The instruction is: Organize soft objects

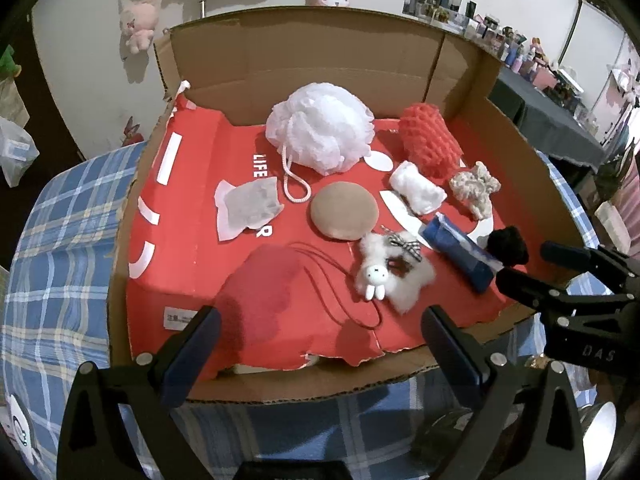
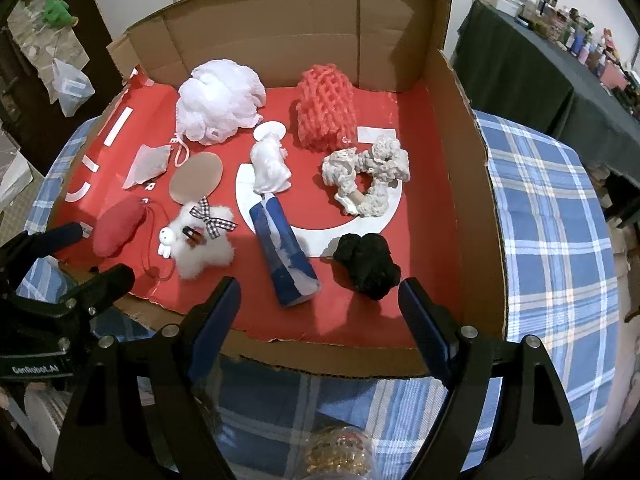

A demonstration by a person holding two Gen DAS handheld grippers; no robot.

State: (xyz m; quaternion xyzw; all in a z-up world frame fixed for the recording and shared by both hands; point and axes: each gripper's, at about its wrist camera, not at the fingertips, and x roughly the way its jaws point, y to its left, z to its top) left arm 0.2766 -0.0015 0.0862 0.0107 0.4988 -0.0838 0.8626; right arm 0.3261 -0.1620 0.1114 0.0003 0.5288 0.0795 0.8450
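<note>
A shallow cardboard box [image 1: 304,60] [image 2: 472,208] with a red floor holds several soft items. At the back lie a white bath pouf [image 1: 320,128] [image 2: 220,100] and a red foam net [image 1: 430,140] [image 2: 326,108]. Nearer are a cream scrunchie [image 2: 368,172], a tan round puff [image 1: 344,212], a white plush star with a bunny [image 1: 392,276] [image 2: 204,240], a blue roll [image 2: 286,256], a black fuzzy lump [image 2: 368,264] and a red pouch [image 1: 264,280]. My left gripper [image 1: 320,344] [image 2: 92,258] hovers open over the front edge by the pouch. My right gripper [image 2: 320,316] [image 1: 532,268] is open, in front of the black lump.
The box sits on a blue plaid cloth [image 2: 552,220]. A white fluffy roll [image 2: 272,164] and a clear packet [image 1: 248,208] also lie in the box. A jar [image 2: 340,452] stands below my right gripper. A dark, cluttered table [image 2: 520,64] is at the far right.
</note>
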